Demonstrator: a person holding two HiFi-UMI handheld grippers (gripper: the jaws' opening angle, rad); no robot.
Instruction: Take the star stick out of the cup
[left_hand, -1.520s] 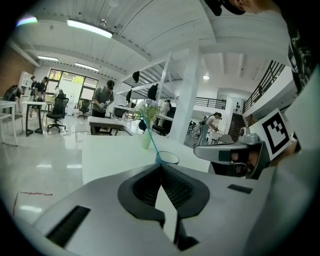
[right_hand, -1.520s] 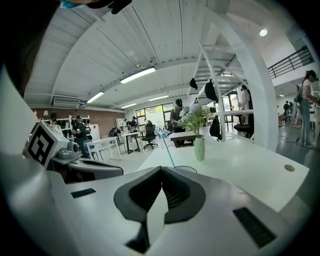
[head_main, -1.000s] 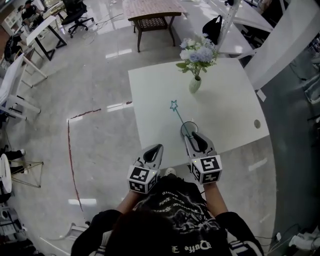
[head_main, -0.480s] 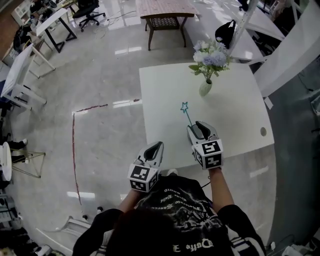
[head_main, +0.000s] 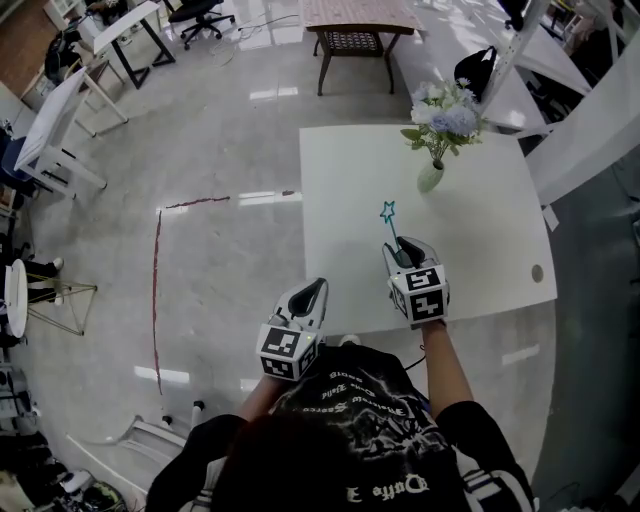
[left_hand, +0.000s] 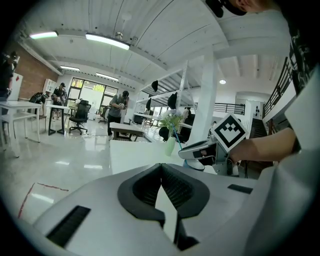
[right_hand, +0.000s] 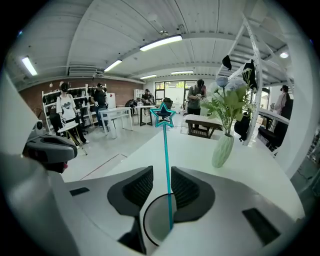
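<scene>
Teal star stick (right_hand: 166, 165) stands in the cup (right_hand: 145, 220), its shaft running up between the right tool's (right_hand: 161, 172) parted jaws, which have just narrowed without clasping it.

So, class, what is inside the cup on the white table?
The star stick stands inside the cup, between the right gripper's jaws, which have just been closing. That gripper hides the cup's near side.
</scene>
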